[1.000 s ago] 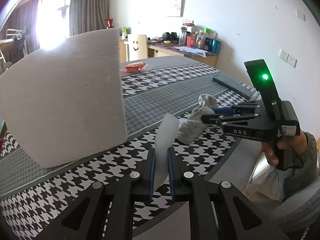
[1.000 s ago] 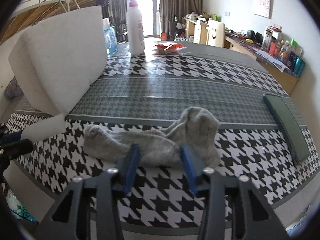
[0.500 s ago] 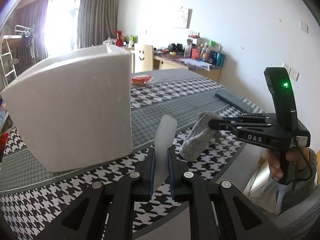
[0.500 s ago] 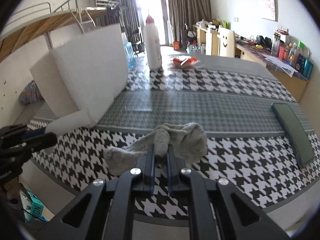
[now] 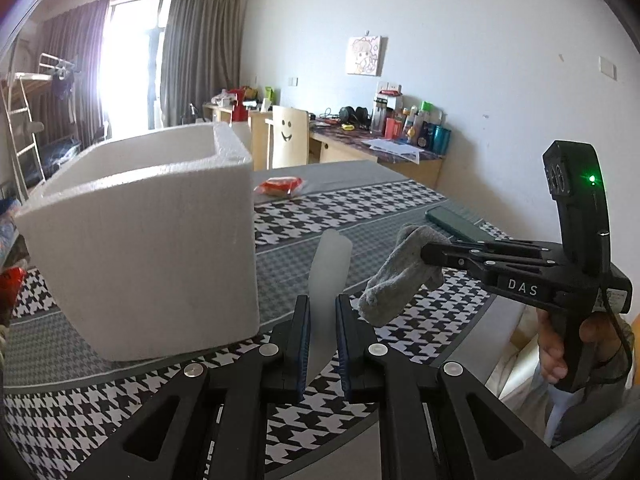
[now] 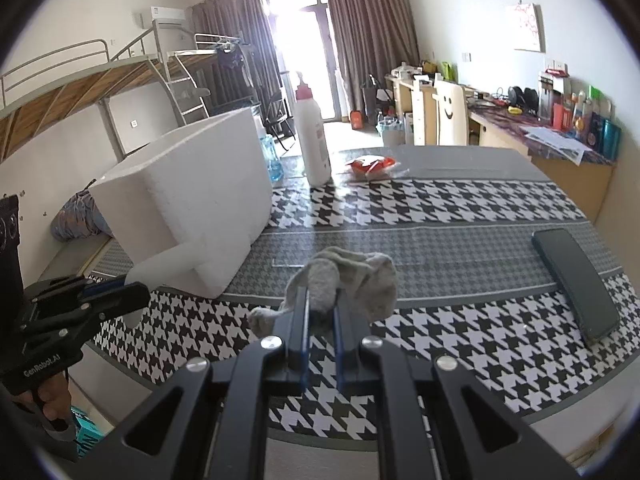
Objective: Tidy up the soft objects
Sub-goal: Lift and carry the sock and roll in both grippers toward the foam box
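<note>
Aloft, grey sock (image 6: 344,280) drooping lengthwise from clenched right fingers (image 6: 301,320), left fingers (image 5: 302,336) pinching an upright foam strip (image 5: 326,280).

Sock (image 6: 352,280) now off table, claw-gripped

Grey sock (image 6: 352,280), pale translucent white strip (image 5: 326,280), plain white foam box (image 5: 152,240). Black-and-white houndstooth tablecloth (image 6: 460,208) crossed by a finer grey houndstooth band, dark green phone (image 6: 576,276), red-and-orange packet (image 6: 370,166), white bottle (image 6: 314,140) with a red cap. Black grippers with blue pads (image 6: 305,320), brown-grey curtains (image 5: 200,52).
</note>
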The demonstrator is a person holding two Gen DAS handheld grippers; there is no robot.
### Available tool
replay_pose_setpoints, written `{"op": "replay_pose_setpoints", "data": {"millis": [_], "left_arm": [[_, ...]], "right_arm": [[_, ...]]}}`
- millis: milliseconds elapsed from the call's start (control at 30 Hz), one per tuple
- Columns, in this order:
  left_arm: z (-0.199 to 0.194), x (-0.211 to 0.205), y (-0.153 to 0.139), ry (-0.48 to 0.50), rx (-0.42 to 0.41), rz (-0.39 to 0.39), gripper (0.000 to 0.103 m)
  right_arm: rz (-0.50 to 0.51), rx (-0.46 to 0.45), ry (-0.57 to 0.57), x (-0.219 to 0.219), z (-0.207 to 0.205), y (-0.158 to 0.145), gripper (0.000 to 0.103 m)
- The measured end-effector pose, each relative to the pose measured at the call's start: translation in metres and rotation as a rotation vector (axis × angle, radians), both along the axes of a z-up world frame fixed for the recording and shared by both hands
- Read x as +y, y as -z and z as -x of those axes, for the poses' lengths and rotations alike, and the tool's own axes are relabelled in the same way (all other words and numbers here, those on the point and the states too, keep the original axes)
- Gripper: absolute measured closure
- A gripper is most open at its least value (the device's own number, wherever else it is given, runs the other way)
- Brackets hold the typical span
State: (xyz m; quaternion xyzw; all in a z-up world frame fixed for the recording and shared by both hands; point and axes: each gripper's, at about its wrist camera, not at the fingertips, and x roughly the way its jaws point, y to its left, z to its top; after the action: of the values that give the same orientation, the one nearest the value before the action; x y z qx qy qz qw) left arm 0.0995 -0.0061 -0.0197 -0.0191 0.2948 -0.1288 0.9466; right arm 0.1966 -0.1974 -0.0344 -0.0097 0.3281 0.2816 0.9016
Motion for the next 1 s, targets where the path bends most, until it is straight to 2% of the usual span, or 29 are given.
{"op": "replay_pose_setpoints", "data": {"millis": [1000], "left_arm": [[-0.007,-0.013,-0.038,0.014,-0.111,-0.037,0.090]], "right_arm": [[-0.054,-0.118,0.005,-0.009,-0.004,-0.039,0.090]]}}
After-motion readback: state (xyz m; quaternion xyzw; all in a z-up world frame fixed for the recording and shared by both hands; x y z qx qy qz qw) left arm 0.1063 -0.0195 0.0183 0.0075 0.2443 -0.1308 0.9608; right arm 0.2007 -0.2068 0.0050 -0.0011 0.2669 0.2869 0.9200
